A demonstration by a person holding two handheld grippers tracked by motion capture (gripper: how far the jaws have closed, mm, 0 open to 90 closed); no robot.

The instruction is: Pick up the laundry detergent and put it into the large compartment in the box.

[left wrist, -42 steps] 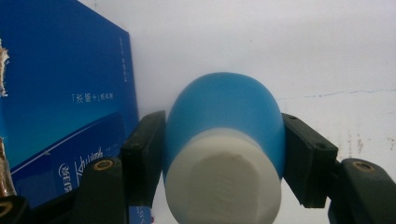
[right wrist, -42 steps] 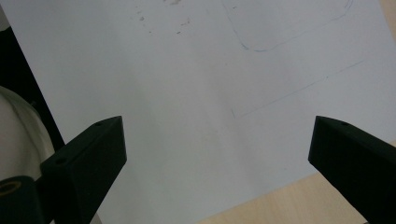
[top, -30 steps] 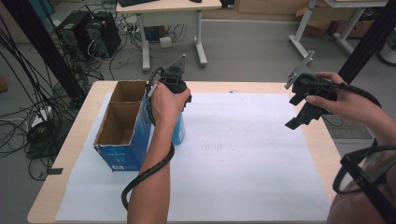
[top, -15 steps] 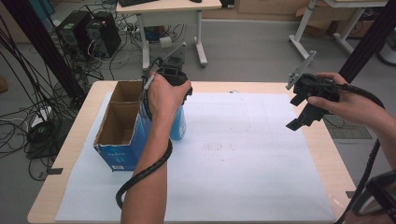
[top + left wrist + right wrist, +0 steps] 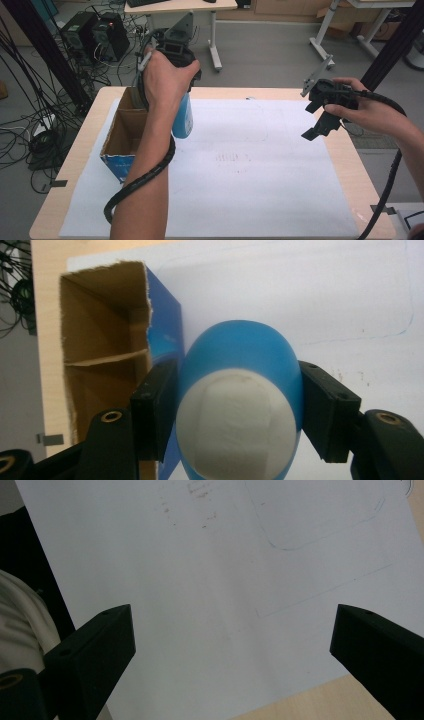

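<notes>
We see the left gripper (image 5: 239, 412) clamped on a blue bottle (image 5: 240, 385), cardboard box (image 5: 107, 355) at its 9 o'clock; the right gripper (image 5: 235, 645) hangs wide open, empty, above the bench (image 5: 350, 165).

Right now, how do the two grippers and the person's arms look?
Both the left gripper and the right gripper are black with blocky two-piece jaws. A grey three-cornered plate tops each. A black spiral-wrapped cable trails along the bare left forearm; a smooth black one follows the right. No sleeves show.
</notes>
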